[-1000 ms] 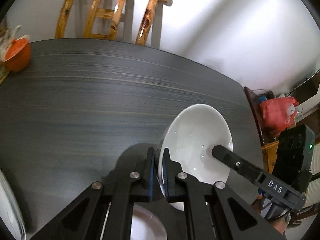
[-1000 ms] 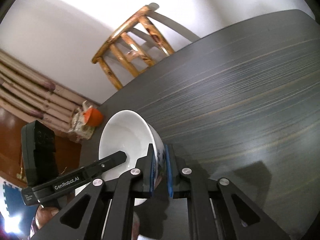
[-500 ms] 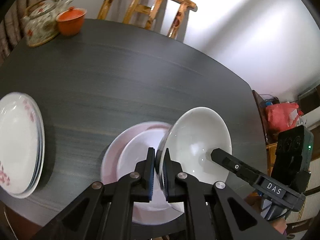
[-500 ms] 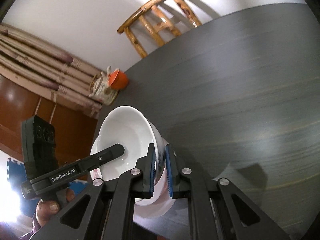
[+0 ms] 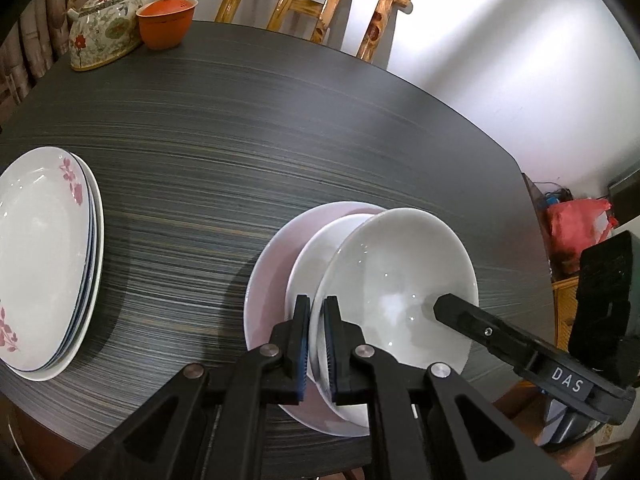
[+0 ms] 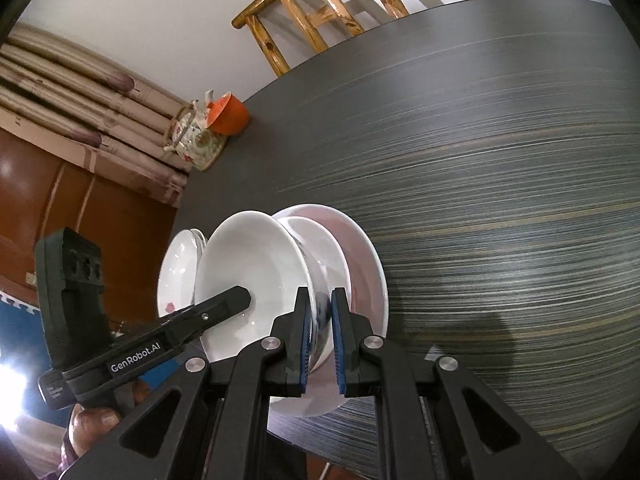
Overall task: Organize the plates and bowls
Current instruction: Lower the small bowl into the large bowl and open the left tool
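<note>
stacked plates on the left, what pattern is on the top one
White with pink flower prints on the top plate, seen best in the left wrist view.

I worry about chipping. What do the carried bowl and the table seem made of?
White bowl: likely glazed ceramic, glossy with sharp light reflections. Table: matte dark top with fine streaked grain, perhaps laminate or veneer; I cannot tell which.

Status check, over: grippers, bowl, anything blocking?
Left gripper and right gripper both clamped on white bowl rim. Bowl over stacked bowl on pink plate. Nothing blocking.
</note>
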{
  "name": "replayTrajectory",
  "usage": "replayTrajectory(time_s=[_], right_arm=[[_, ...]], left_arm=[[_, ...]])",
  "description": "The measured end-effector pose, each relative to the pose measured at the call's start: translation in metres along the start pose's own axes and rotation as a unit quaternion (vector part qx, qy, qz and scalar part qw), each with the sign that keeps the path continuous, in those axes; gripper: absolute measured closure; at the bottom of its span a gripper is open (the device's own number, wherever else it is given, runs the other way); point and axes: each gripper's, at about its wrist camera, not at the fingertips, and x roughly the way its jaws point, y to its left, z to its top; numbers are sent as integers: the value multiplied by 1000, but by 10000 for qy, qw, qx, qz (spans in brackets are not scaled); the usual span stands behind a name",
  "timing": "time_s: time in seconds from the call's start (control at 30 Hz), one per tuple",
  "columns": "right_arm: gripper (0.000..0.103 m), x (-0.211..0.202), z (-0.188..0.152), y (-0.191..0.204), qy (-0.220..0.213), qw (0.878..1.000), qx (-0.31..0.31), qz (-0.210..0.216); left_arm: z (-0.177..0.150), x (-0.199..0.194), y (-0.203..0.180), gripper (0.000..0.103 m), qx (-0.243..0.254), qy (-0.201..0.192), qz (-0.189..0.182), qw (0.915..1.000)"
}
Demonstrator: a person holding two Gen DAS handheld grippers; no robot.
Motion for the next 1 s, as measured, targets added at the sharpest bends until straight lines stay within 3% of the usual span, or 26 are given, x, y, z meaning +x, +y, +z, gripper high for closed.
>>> replayTrajectory(time_s=[1.0], right_arm=[[92, 4, -4, 11, -105, 9990, -278, -339]], left_arm=[[-10, -1, -11, 95, 398, -194, 238, 9987]])
